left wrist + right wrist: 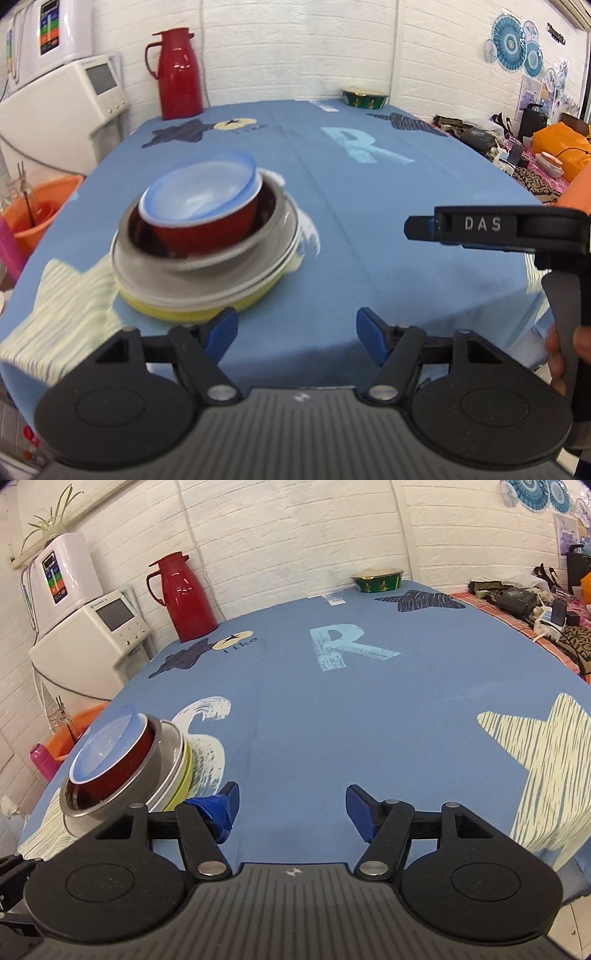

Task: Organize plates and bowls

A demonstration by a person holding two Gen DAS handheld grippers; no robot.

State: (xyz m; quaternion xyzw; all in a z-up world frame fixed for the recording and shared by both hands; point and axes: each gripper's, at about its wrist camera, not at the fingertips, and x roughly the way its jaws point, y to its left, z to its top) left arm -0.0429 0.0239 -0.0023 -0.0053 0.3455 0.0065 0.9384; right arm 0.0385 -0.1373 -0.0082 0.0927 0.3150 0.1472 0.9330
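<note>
Left claw point(296, 326) nearest, fingers spread wide, nothing between them, hanging over the near table edge; its left blue pad point(221, 326) sits just in front of the dish stack, contact unclear because of motion blur. Right claw point(291, 805) also spread and empty, over bare blue tablecloth point(314, 738); in the left wrist view it shows side-on at the right point(417, 226), with a hand point(556, 354) on its handle. Task stack on the near-left part of the table, right claw just to its right: yellow plate point(192, 310) at the bottom, a grey plate point(207, 280) on it, then a steel bowl point(221, 251), a red bowl point(207, 229) nested inside it, and a pale blue bowl point(201, 197) on top, tilted. Same stack in the right wrist view at the left edge: steel bowl point(110, 801), red bowl point(122, 768), blue bowl point(105, 747), yellow rim point(183, 779). Tablecloth prints further out: a cream star point(546, 771) near right, a light-blue letter R point(343, 648) mid-table, dark stars beyond. Orange bucket point(35, 218) off the table's left side. Far left corner of the table: red thermos jug point(179, 74). Far edge: green and gold bowl point(365, 96), well apart from the stack. White appliance point(92, 642) left of the table against a white brick wall point(295, 535). Cluttered surface far right, contents hard to tell.
</note>
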